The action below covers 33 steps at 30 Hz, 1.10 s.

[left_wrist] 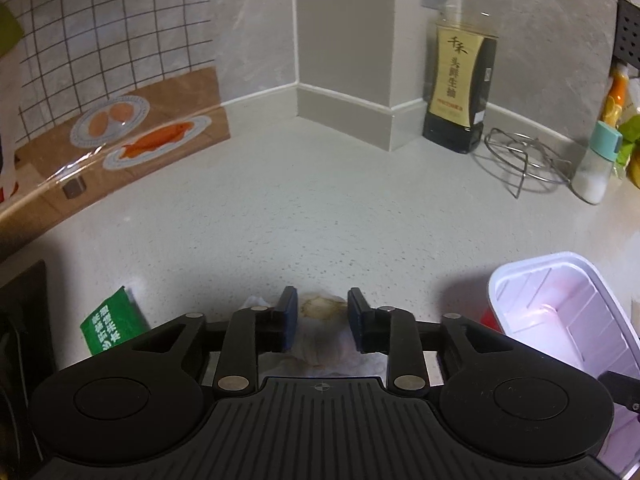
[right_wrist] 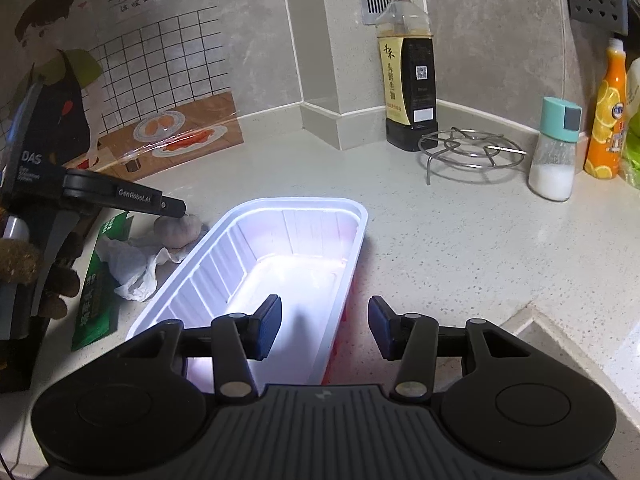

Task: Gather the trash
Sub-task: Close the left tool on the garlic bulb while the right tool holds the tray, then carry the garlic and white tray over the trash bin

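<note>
While tilted down, left tongs (left_wrist: 322, 316) parted over garlic (left_wrist: 323, 307).

Around one white plastic tray (right_wrist: 256, 264): one garlic bulb (right_wrist: 178, 230), one crumpled tissue (right_wrist: 132, 268) and one green packet (right_wrist: 96, 300) at its left; beyond it one soy sauce bottle (right_wrist: 410, 80), one wire trivet (right_wrist: 472, 150), one salt shaker (right_wrist: 554, 152), one orange bottle (right_wrist: 608, 120).

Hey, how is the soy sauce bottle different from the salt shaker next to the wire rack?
The soy sauce bottle is tall, with a gold cap and dark liquid low inside; the salt shaker is short, with a teal lid and white grains at the bottom. The bottle carries a tan label; the shaker shows none. Both are clear, upright and stand on the counter by the wire rack.
</note>
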Tool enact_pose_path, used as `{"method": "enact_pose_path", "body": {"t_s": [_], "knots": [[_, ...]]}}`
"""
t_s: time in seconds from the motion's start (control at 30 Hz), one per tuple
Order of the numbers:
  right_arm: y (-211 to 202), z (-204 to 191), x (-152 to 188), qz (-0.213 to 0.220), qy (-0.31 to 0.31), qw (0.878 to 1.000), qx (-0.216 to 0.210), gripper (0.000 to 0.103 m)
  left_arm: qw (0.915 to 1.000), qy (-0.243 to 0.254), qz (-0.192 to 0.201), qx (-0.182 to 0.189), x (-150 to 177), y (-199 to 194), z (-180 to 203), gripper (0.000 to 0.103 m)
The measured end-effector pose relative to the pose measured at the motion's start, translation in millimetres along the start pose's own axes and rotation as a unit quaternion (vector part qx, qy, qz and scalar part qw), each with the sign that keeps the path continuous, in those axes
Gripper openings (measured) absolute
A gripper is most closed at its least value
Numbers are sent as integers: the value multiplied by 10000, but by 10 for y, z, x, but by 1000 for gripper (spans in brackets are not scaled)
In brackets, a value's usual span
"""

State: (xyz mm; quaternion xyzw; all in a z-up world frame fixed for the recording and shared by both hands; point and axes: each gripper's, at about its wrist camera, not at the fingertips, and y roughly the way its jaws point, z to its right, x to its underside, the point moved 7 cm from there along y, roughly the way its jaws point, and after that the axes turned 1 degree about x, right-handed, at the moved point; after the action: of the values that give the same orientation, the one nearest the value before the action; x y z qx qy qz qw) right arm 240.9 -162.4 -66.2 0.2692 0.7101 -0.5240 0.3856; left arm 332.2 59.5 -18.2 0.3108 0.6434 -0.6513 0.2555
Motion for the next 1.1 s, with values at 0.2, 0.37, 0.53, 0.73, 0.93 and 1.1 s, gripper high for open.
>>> {"method": "enact_pose_path", "body": {"t_s": [0.2,0.37,0.53,0.73,0.93,1.1], "knots": [[57,-47,62,-90,-16,10000,-39,48,9994,276,-222,60,121,150,46,82],[68,-57,60,-92,-17,9999,-44,48,9985,-328,-363,237,168,252,-154,79],[107,-53,7,-73,14,10000,-29,48,9946,-895,-349,398,133,298,-291,77],[274,-16,-20,-275,267,9992,-145,48,9930,-947,-308,632,136,263,-254,63],[280,4,26,-465,418,9974,-363,6,9887,-1143,-197,945,176,64,-201,63],[128,-46,-62,-381,346,9981,-341,4,9863,-1174,69,1155,173,-289,-150,63]]}}
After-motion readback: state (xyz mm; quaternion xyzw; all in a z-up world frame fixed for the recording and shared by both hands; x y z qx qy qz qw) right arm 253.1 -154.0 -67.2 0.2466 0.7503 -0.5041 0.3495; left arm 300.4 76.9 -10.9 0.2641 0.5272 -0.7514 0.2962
